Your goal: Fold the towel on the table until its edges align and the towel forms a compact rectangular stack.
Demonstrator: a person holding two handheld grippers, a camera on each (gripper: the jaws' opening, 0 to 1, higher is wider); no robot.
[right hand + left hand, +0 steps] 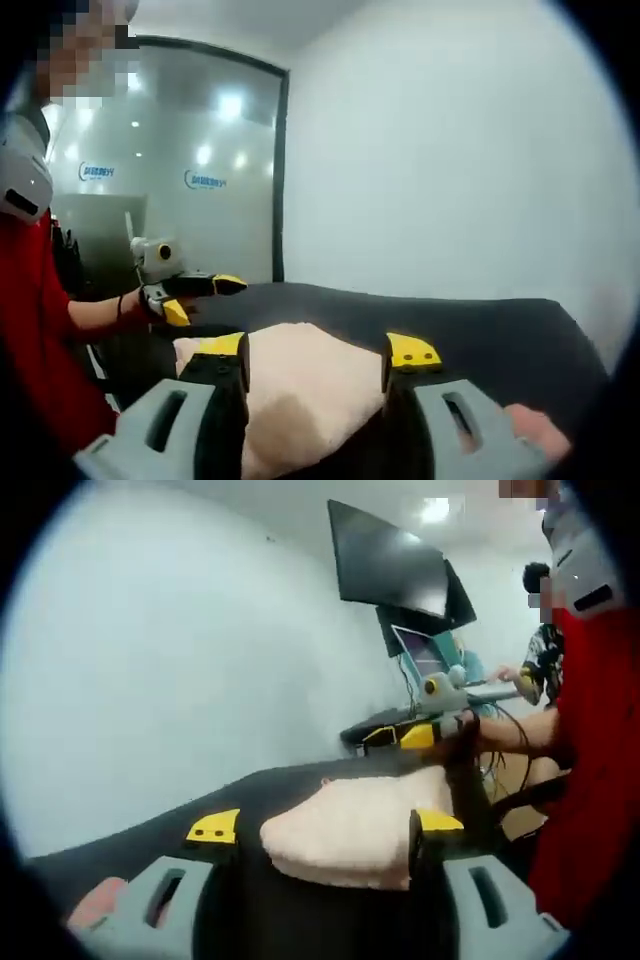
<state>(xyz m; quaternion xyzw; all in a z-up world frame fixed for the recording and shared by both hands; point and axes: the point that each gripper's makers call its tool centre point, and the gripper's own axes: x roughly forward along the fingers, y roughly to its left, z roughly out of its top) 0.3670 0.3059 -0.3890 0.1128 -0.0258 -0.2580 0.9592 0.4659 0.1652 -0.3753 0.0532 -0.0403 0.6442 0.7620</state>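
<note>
Towel: a pale pink towel [300, 385] lay folded on the black desk [480, 335].
Left gripper [325, 828]: jaws released, empty.
Right gripper [315, 352]: jaws released above the towel.

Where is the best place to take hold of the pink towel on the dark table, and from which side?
Probably the near edge of the towel. In the right gripper view it lies bunched on the dark table, rounded and thick towards the right tongs, which stand open astride it. Coming in low along the table should let one jaw slip under.
</note>
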